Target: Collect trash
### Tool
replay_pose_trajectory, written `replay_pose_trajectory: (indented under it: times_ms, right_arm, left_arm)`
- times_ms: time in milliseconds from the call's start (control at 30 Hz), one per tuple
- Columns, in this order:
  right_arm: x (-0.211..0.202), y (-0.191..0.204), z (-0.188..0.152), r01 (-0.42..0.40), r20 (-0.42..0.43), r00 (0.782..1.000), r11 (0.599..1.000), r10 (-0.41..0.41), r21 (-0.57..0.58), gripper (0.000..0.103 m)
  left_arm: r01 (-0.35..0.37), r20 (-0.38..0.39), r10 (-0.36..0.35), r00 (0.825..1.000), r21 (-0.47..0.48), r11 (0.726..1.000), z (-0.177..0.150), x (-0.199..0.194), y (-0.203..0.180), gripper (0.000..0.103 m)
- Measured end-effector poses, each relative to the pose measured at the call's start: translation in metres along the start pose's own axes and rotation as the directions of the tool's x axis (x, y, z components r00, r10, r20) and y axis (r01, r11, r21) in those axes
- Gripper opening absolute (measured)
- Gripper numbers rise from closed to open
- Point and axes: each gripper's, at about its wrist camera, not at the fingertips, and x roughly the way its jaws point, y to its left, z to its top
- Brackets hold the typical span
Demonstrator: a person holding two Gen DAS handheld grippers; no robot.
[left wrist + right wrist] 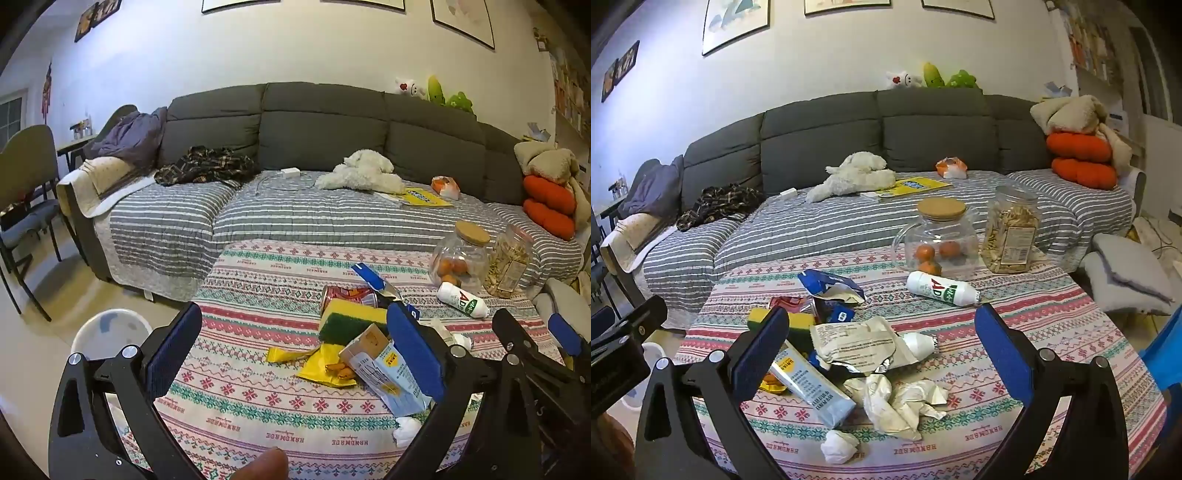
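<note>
Trash (849, 354) ahead between open right tongs (882, 354)

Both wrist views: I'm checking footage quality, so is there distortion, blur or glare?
Left wrist view: strong fisheye bend in the sofa, dark corners, table litter sharp. Right wrist view: same bowing, print on the white bottle readable, no strong glare.

Even, cool indoor light is filling both views, with no hard shadows showing on the desk (1015, 332). The wall (295, 48) is glowing bluish toward the left. Fisheye distortion is bending the sofa (325, 122) and picture frames, and dark vignetting is eating the corners. Focus is staying sharp centrally, softening slightly at the edges.
</note>
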Motion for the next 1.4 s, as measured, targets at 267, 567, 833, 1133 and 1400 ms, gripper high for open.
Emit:
replay_pose_trajectory:
  times_ms: [267,567,833,1133,1400]
  right_arm:
    - [0.0002,0.0017,0.0035,0.0,0.015,1.0,1.0,0.0,0.003,0.098]
    - [-0.0009,0.0008,0.0056,-0.004,0.019,1.0,1.0,0.004,0.012,0.098]
    - [-0.0012,0.0018,0.0043,-0.004,0.019,1.0,1.0,0.004,0.007,0.098]
    - [-0.0024,0.0004,0.0034,-0.003,0.023,1.0,1.0,0.003,0.004,0.098]
    - [-0.0037,-0.0026,0.0035,-0.003,0.022,1.0,1.0,0.003,0.011,0.098]
  left_arm:
    - [-0.003,-0.011,0.003,1.0,-0.001,1.0,0.0008,0.0018,0.0015,0.096]
    - [-0.006,-0.017,0.006,1.0,-0.002,1.0,-0.0001,0.0023,0.003,0.096]
    - [-0.007,-0.027,0.007,1.0,-0.001,1.0,-0.0012,0.0044,0.0023,0.096]
    - [-0.011,-0.03,0.011,0.999,-0.005,1.0,-0.0021,0.0059,0.0026,0.096]
    - [-0.012,-0.032,0.012,0.999,0.0,1.0,-0.0021,0.0067,0.0027,0.096]
